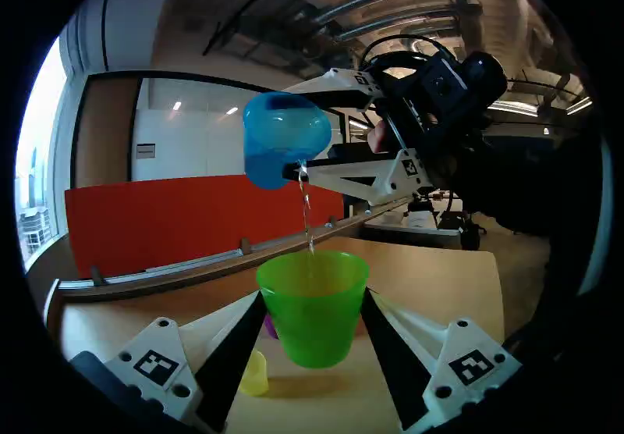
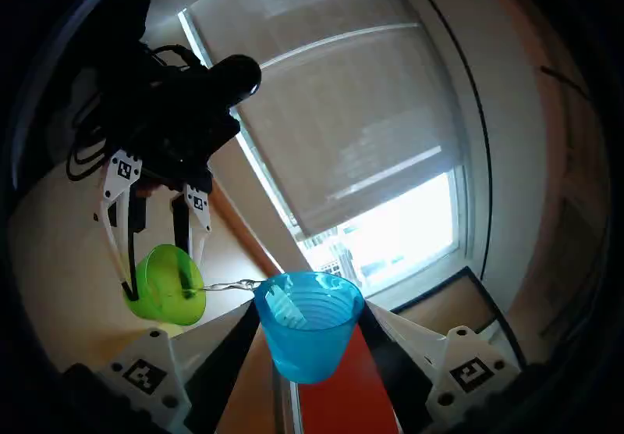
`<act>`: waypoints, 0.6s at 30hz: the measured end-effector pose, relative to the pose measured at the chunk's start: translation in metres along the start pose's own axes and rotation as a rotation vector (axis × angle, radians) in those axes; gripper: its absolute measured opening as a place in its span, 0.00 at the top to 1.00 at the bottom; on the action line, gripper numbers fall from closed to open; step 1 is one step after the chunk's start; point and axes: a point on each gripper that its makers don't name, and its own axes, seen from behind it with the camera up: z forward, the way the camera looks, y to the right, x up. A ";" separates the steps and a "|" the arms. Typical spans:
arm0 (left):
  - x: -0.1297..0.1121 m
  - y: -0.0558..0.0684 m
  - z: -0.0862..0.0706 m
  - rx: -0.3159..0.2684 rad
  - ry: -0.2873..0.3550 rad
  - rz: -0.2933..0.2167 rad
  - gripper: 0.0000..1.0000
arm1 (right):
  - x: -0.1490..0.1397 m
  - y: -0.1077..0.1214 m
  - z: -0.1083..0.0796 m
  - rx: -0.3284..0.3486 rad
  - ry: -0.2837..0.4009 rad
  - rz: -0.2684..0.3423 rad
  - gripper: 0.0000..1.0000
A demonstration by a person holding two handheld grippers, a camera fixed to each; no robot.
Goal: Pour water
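Our right gripper (image 2: 310,311) pinches the tilted blue cup (image 1: 285,137) above the green cup (image 1: 313,317), itself pinched in our left gripper (image 1: 313,301) — the water stream (image 1: 307,215) lands inside. We should tilt gently, with the lip centred over the green cup.

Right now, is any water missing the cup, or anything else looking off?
Nothing stands out. The water stream from the tilted blue cup falls inside the green cup, and no puddle shows on the table near it.
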 end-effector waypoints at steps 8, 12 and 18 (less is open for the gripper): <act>-0.001 0.000 0.000 0.000 0.003 -0.001 0.17 | 0.003 0.002 0.000 -0.007 0.001 -0.020 0.10; -0.001 0.001 0.000 0.000 0.002 0.000 0.16 | 0.004 0.003 -0.001 -0.010 0.001 -0.032 0.10; 0.001 0.001 0.000 0.000 0.004 0.001 0.17 | 0.008 0.004 -0.002 -0.010 0.005 -0.045 0.10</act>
